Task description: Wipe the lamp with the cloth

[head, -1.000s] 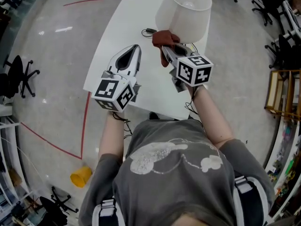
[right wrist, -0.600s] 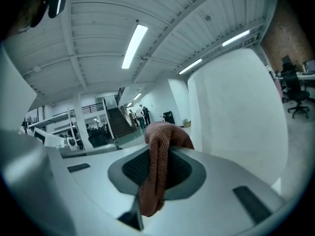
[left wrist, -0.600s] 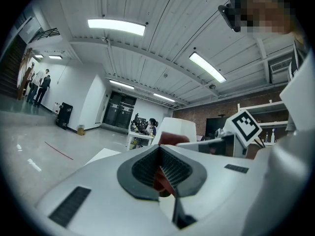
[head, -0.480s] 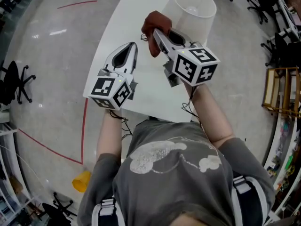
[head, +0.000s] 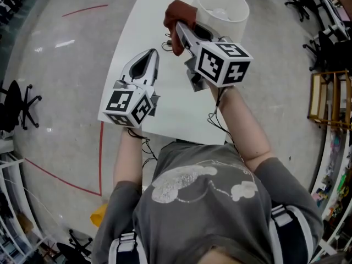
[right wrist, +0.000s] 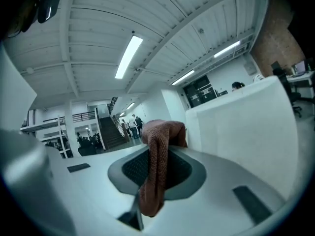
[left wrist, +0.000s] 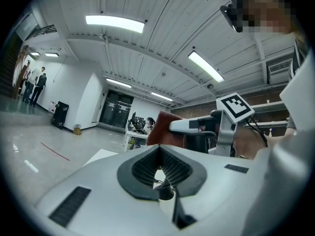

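Note:
The lamp's white shade (head: 223, 7) stands at the far end of the white table (head: 137, 32). A reddish-brown cloth (head: 179, 15) hangs bunched from my right gripper (head: 177, 29), which is shut on it just left of the shade's upper rim. In the right gripper view the cloth (right wrist: 157, 171) drapes over the jaws with the shade (right wrist: 246, 127) close on the right. My left gripper (head: 153, 54) hovers over the table's middle, shut and holding nothing. Its own view shows the cloth (left wrist: 165, 132) ahead.
A thin black cable (head: 168, 40) lies on the table by the lamp. Office chairs (head: 16, 100) stand on the floor at left and at the far right. A wooden shelf (head: 330, 100) is at right. People stand far off in the hall.
My right gripper lifted the cloth up and leftward, from the shade's lower side to beside its rim. The left gripper barely moved.

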Demonstrator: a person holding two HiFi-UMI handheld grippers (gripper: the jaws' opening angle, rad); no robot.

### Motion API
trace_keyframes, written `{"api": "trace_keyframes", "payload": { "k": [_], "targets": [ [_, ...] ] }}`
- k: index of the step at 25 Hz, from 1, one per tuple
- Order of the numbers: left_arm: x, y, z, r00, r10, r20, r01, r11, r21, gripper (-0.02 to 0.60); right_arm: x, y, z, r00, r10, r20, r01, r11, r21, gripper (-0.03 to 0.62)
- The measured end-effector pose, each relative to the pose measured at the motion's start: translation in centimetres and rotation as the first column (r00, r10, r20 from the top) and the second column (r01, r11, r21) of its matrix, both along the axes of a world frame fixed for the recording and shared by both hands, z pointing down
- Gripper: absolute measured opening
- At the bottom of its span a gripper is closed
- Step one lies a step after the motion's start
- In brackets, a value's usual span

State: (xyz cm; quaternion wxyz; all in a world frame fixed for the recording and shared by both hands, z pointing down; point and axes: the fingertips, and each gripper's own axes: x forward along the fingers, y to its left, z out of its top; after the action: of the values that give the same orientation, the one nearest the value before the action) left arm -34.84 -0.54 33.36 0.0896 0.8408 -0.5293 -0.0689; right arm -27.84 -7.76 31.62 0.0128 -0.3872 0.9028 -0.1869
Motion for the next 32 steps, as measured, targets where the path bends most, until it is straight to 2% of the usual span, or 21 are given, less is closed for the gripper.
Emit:
{"api": "trace_keyframes", "payload": {
  "k": [5,10,15,21,24,28,32],
  "targets": [
    [-0.2,0.0,1.4,1.0,-0.017,-0.005,0.016,0.999,-0.042,0.006,-0.4,0.9,5.4,0.999,-0.038,-0.037,0.033,0.992,-0.123,0.058],
    [-0.4,0.8,3.3,0.998,-0.058,-0.017,0.057,0.995,-0.08,0.006,-0.2,2.6,9.9,0.993,-0.087,-0.078,0.07,0.977,-0.2,0.058],
    [-0.4,1.6,4.9,0.993,-0.116,-0.018,0.113,0.987,-0.114,0.006,-0.7,5.0,11.5,0.971,-0.212,-0.114,0.189,0.965,-0.183,0.058],
    [-0.3,3.7,5.7,0.967,-0.253,-0.017,0.248,0.958,-0.144,0.006,-0.6,7.4,12.3,0.925,-0.363,-0.111,0.338,0.922,-0.191,0.058],
    [0.5,4.6,6.1,0.943,-0.332,-0.007,0.327,0.932,-0.157,0.006,0.2,8.2,12.4,0.89,-0.446,-0.095,0.424,0.886,-0.19,0.058],
    [2.1,5.9,6.5,0.893,-0.45,0.008,0.444,0.879,-0.173,0.006,1.9,9.3,13.3,0.813,-0.578,-0.066,0.557,0.806,-0.198,0.058],
    [5.6,6.9,6.9,0.851,-0.524,0.034,0.52,0.834,-0.182,0.006,4.8,10.0,13.5,0.743,-0.668,-0.04,0.651,0.735,-0.187,0.058]
  ]
}}
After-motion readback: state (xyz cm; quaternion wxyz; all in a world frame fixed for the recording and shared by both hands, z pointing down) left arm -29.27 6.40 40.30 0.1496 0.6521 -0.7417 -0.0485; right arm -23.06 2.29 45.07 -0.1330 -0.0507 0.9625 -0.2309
